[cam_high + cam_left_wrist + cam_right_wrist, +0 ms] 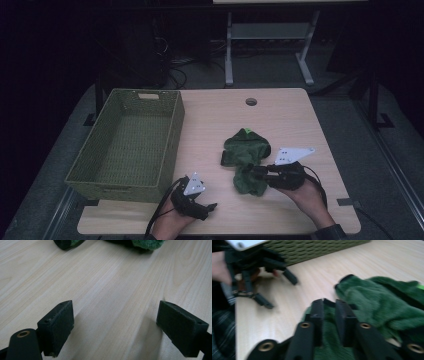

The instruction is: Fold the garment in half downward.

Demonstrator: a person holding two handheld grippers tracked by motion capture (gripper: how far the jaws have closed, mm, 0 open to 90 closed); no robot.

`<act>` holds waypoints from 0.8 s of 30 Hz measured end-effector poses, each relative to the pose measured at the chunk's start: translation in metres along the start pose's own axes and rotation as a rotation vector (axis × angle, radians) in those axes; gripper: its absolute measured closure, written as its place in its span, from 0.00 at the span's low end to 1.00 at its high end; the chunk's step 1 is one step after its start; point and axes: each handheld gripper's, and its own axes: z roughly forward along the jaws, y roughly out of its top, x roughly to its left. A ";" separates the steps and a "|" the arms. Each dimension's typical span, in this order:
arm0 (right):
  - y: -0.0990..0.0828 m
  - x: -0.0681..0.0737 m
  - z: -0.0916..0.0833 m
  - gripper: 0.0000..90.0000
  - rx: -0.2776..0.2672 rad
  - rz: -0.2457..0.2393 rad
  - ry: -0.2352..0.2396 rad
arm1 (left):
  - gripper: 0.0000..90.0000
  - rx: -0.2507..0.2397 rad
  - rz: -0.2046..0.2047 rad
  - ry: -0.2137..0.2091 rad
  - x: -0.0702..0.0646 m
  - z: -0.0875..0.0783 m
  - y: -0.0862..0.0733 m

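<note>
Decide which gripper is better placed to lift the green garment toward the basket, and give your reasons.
Probably the right gripper: its jaws are nearly closed at the green garment, with a fold apparently between them. The left gripper is open over bare table, apart from the cloth, though nearer the woven basket.

No legible text, label, brand, number or sign appears in any view. A small bright green tag [247,131] sits at the far edge of the green garment [243,150], but it is too small to tell whether it carries print. The grey three-cornered plates on the grippers show only dark dots, not characters.
</note>
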 end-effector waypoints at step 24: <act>-0.016 -0.017 0.063 1.00 0.229 0.081 0.014 | 0.14 0.004 0.004 -0.002 0.000 0.001 0.001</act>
